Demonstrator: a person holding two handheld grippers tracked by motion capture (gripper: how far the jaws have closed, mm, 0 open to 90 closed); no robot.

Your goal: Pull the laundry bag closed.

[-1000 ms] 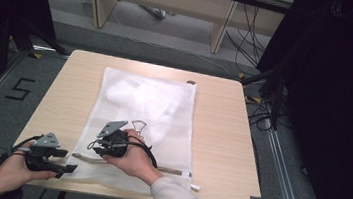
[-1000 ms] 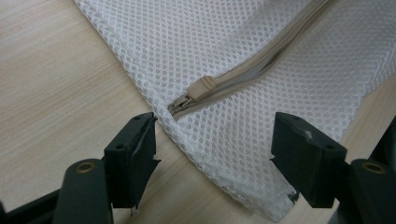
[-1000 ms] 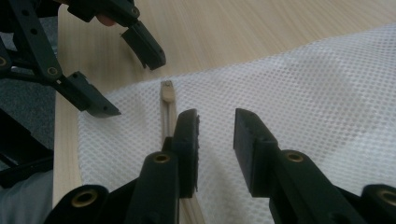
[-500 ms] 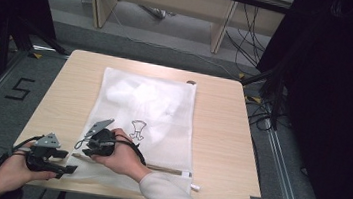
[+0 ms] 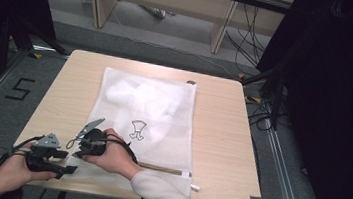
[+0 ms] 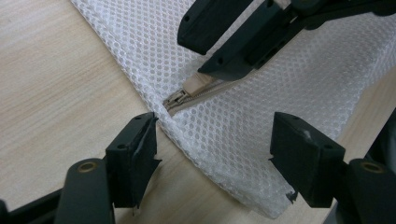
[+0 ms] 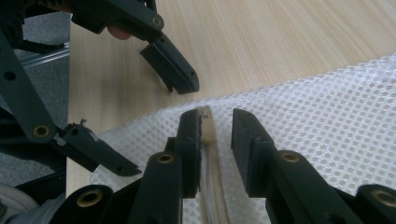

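The left gripper (image 6: 212, 154) hangs released over the near left corner of the white mesh bag (image 5: 155, 112), which lies flat on the table (image 5: 216, 129). Just beyond, the right gripper (image 7: 215, 126) straddles the bag's beige zipper (image 7: 208, 126), jaws having just narrowed but not clamped on it.

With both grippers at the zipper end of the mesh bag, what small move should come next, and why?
Probably close the right gripper on the zipper. Its jaws straddle the tan zipper strip at the corner of the mesh bag without pinching it yet, while the open left gripper waits beside that corner.
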